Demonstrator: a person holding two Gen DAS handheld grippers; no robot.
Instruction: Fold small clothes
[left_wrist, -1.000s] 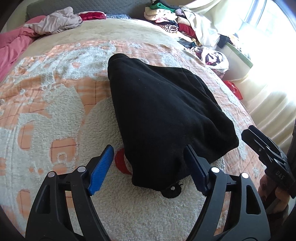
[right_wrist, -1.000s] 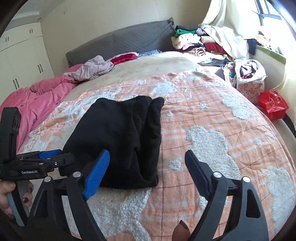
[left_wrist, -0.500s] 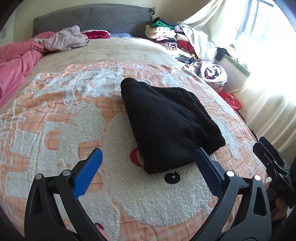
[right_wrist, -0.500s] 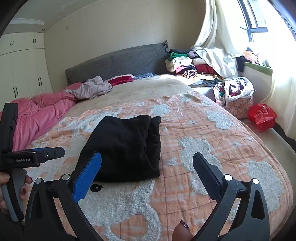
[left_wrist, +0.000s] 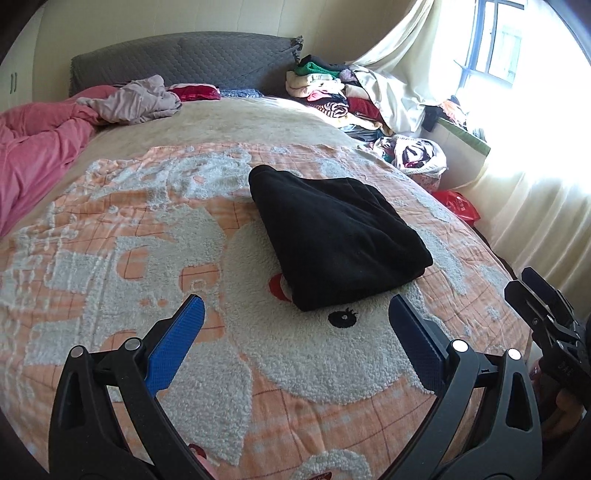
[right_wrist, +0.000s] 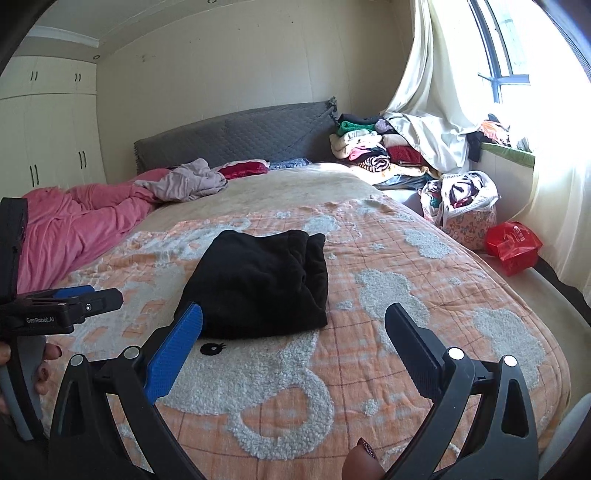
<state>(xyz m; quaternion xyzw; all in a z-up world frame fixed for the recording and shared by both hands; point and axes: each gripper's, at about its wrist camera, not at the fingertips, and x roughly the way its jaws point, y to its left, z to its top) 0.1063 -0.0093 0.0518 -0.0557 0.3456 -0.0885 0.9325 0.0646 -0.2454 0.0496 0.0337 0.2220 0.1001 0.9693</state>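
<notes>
Lying mid-blanket (left_wrist: 110, 258), the folded black garment (left_wrist: 332, 236) stretches toward the headboard, ahead of left gripper (left_wrist: 295, 332) and right gripper (right_wrist: 295, 332), both wide open, empty.

black garment (left_wrist: 336, 236), orange checked blanket (left_wrist: 110, 258)

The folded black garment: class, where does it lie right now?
The folded black garment lies mid-frame in both wrist views, on the orange-and-white blanket, just beyond an embroidered black eye, clear of both open tongs.
</notes>
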